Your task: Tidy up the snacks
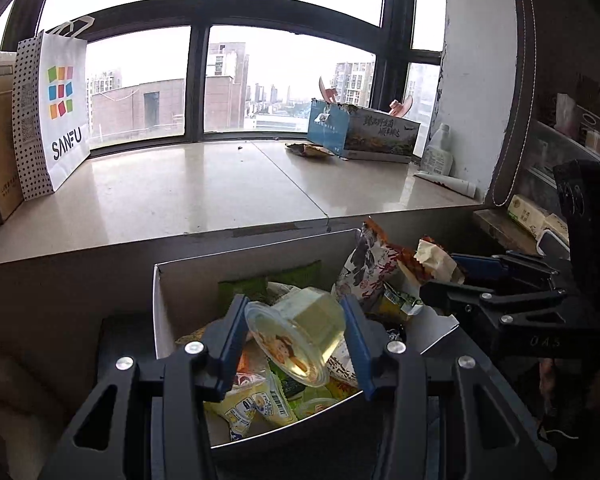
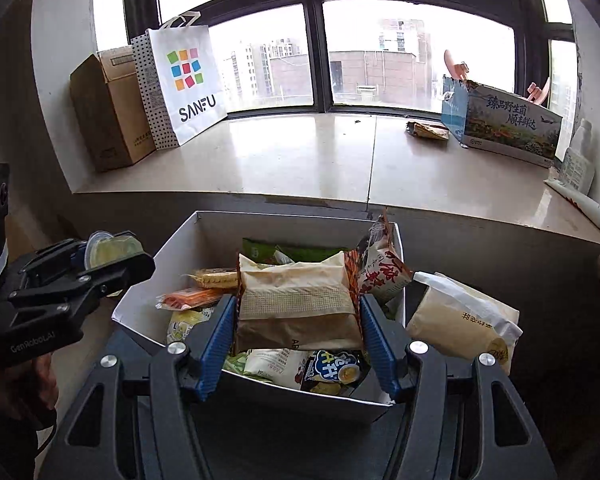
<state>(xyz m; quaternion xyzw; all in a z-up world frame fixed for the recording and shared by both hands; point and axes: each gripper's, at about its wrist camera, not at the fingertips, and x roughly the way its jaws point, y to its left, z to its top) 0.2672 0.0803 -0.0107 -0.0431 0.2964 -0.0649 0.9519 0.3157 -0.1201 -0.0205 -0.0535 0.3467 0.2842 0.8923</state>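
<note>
A white snack box (image 1: 168, 304) (image 2: 172, 248) holds several packets. My left gripper (image 1: 296, 336) is shut on a clear jelly cup (image 1: 300, 336) with a cartoon lid, held tilted above the box; the cup also shows in the right wrist view (image 2: 108, 250) at the box's left. My right gripper (image 2: 296, 320) is shut on a beige and brown cracker packet (image 2: 296, 304), held over the box; it shows in the left wrist view (image 1: 432, 260). A red and white packet (image 2: 384, 268) (image 1: 364, 268) stands at the box's far right corner.
A wide stone windowsill (image 2: 300, 152) lies behind the box. On it stand a SANFU paper bag (image 2: 188, 80), a brown carton (image 2: 108, 108) and a printed box (image 2: 504, 124) with a loose wrapper (image 2: 428, 130) beside it. A beige bag (image 2: 464, 316) sits right of the snack box.
</note>
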